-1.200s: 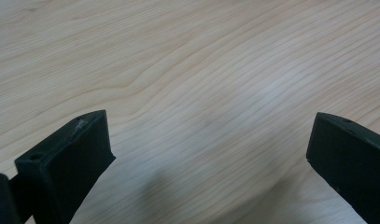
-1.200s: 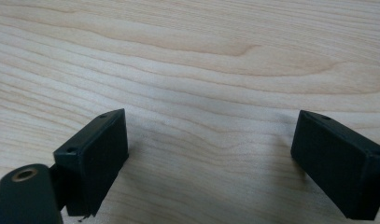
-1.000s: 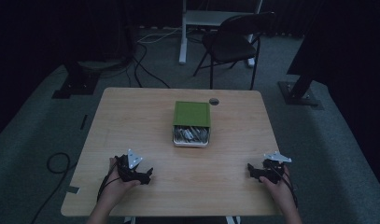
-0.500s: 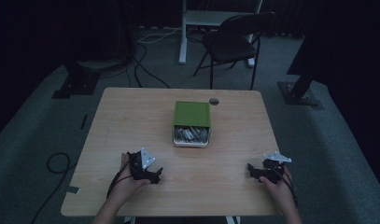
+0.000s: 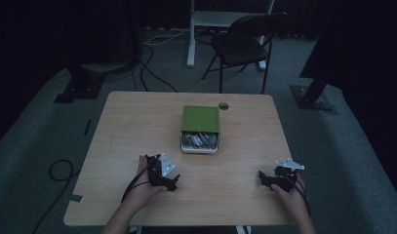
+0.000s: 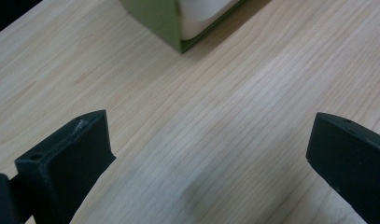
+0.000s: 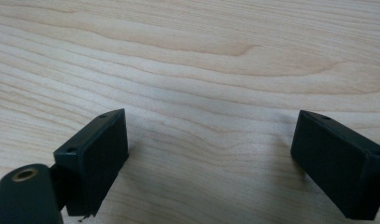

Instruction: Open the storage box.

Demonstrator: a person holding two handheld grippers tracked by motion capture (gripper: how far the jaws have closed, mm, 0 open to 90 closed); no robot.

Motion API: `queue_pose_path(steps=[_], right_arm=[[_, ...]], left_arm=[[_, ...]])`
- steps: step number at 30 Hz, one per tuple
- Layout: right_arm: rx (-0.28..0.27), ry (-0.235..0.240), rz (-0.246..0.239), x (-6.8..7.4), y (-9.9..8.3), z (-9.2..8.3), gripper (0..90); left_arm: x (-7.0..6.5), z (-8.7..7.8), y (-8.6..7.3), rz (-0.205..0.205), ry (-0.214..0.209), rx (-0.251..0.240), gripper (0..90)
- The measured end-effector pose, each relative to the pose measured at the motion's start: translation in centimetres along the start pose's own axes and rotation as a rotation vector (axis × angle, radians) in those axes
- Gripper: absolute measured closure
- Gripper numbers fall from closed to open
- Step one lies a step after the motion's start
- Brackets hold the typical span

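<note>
Wooden table (image 5: pixel 137 126) seen under both grippers. Green-lidded box (image 5: pixel 200 129) located at table centre, partly slid apart, contents exposed. Left gripper (image 5: pixel 172 181) held near box, jaws spread wide, empty. Right gripper (image 5: pixel 262 176) held well apart from box, jaws spread, empty.

A light wooden table (image 5: pixel 128 146) stands on grey carpet (image 5: pixel 35 131), with a round grommet hole (image 5: pixel 223 106) near its far edge. Beyond it sits a dark folding chair (image 5: pixel 242 46) beside a white desk leg (image 5: pixel 191 34). Black cables (image 5: pixel 152 73) trail across the floor at the left.
</note>
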State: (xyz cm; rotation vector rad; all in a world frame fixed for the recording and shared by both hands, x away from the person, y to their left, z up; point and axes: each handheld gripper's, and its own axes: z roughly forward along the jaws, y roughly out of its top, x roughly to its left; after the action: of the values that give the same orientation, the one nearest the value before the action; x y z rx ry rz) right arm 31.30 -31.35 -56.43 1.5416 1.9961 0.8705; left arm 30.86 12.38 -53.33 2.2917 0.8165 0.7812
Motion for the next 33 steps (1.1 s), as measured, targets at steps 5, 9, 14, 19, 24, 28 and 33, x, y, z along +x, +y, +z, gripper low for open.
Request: queue_pose_path(steps=[5, 9, 14, 19, 24, 28, 33], right_arm=[[0.0, 0.0, -0.001, 0.0, 0.0, 0.0, 10.7], [0.0, 0.0, -0.001, 0.0, 0.0, 0.0, 10.7], [0.0, 0.0, 0.0, 0.0, 0.0, 0.0, 10.7], [0.0, 0.0, 0.001, 0.0, 0.0, 0.0, 10.7], [0.0, 0.0, 0.001, 0.0, 0.0, 0.0, 10.7], [0.0, 0.0, 0.0, 0.0, 0.0, 0.0, 10.7], [0.0, 0.0, 0.0, 0.0, 0.0, 0.0, 10.7]], left_arm=[[-0.5, 0.4, 0.7, 0.037, 0.004, -0.003, 2.6], [-0.8, 0.5, 1.1, 0.058, 0.009, -0.007, 2.6], [-1.4, 0.9, 1.8, 0.115, 0.016, -0.01, 2.6], [-1.7, 1.1, 2.3, 0.166, 0.01, -0.001, 2.6], [-2.1, 1.3, 3.4, 0.226, 0.01, -0.015, 2.6], [-2.4, 1.5, 3.9, 0.274, 0.024, -0.019, 4.8], [-2.9, 2.0, 4.2, 0.317, 0.034, -0.021, 4.8]])
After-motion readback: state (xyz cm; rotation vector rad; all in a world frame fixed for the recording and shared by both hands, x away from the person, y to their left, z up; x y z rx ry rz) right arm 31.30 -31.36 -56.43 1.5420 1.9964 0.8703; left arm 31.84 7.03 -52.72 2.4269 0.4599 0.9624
